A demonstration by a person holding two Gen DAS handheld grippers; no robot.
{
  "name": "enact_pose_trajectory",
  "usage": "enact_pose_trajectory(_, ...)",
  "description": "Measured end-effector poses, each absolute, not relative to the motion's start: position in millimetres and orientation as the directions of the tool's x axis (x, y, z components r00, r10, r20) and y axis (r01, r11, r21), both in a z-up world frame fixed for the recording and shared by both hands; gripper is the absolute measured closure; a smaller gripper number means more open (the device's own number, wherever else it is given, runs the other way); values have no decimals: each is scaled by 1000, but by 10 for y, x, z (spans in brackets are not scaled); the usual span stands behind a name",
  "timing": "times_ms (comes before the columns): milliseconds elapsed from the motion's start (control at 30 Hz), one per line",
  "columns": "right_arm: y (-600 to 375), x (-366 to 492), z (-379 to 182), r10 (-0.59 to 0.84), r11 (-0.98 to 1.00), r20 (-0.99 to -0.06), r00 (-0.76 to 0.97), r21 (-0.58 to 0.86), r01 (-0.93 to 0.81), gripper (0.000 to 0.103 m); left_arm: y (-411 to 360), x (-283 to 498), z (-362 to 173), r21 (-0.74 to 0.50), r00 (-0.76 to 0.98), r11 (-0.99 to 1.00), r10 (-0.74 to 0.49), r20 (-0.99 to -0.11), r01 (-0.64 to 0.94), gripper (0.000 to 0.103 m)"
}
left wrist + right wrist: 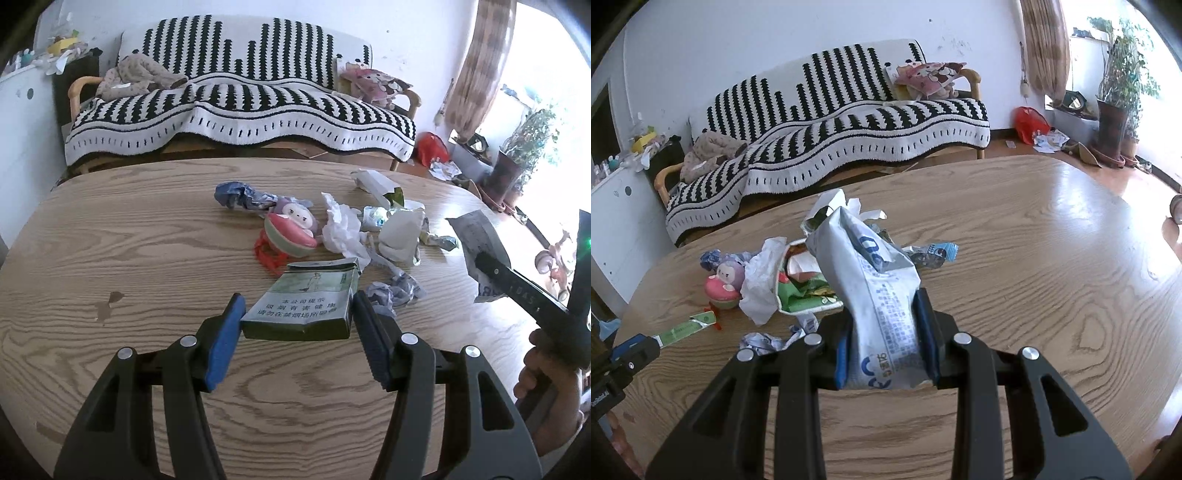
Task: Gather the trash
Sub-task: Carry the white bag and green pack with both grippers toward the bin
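Note:
A green cigarette pack (303, 302) lies on the wooden table (110, 240) between the fingers of my left gripper (297, 314). The jaws are open around it, the right pad touching or nearly touching its edge. My right gripper (886, 332) is shut on a white and blue plastic wrapper (871, 288), held above the table; the wrapper also shows in the left wrist view (476, 236). Behind lie crumpled white tissue (343, 229), a torn white carton (402, 232), blue-grey wrappers (240, 194) and small paper scraps (391, 290).
A pink and purple doll toy (291, 229) with a red piece sits among the trash. A sofa with a black and white striped cover (240, 103) stands behind the table. A red bag (1028, 123), litter and potted plants (1115, 110) are on the floor at the right.

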State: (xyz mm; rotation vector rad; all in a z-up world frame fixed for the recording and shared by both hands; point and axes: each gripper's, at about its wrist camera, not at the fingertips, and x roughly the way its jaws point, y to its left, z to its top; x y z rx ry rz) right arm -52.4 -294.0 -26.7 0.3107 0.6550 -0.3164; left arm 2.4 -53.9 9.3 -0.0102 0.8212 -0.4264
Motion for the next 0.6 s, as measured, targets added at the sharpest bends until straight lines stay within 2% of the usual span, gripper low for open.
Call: enact_pose_trajectory(600,-2968,-441,-352,-139,923,-666,733,180,340,72,-578,2,95,-160,599,914,-368,-711,373,45)
